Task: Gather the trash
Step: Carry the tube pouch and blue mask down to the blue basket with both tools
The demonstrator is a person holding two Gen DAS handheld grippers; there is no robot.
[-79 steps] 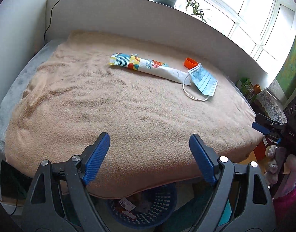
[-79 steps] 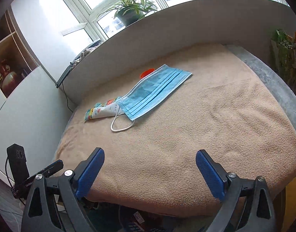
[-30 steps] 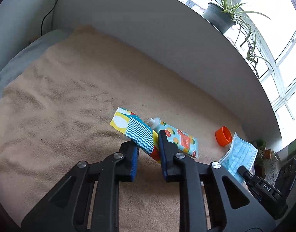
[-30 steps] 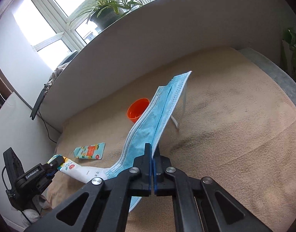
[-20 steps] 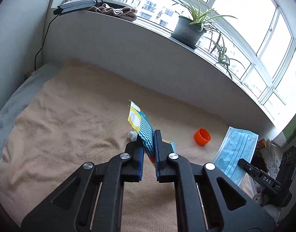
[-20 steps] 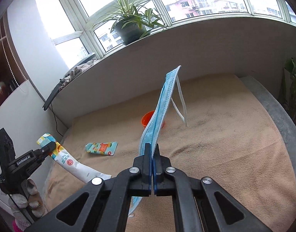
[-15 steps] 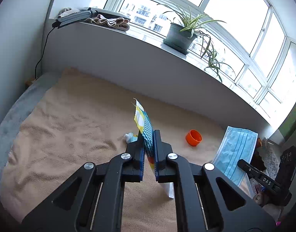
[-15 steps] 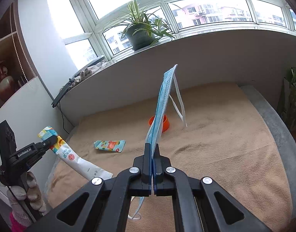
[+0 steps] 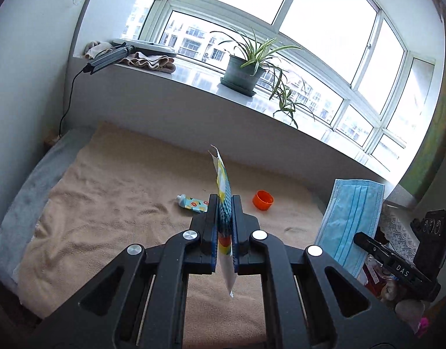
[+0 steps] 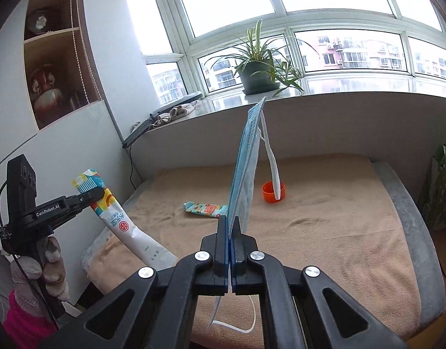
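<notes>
1. The left wrist view shows the left gripper clamped on a long colourful sachet, seen edge-on and upright, its white tail hanging below the pads.
2. Only the right wrist view shows that sachet broadside, at 9 o'clock: striped top, white body with a red round mark, held clear of the tan blanket.
3. The right gripper is pinched together on a blue face mask, edge-on, with white ear loops dangling.
4. The left view shows the mask flat-faced at 3 o'clock: pleated, pale blue.
5. An orange cap and a small fruit-printed tube lie on the blanket, near 12 o'clock of the left gripper.
6. A gloved hand with a pink cuff, holding the left gripper, appears only in the right view.
</notes>
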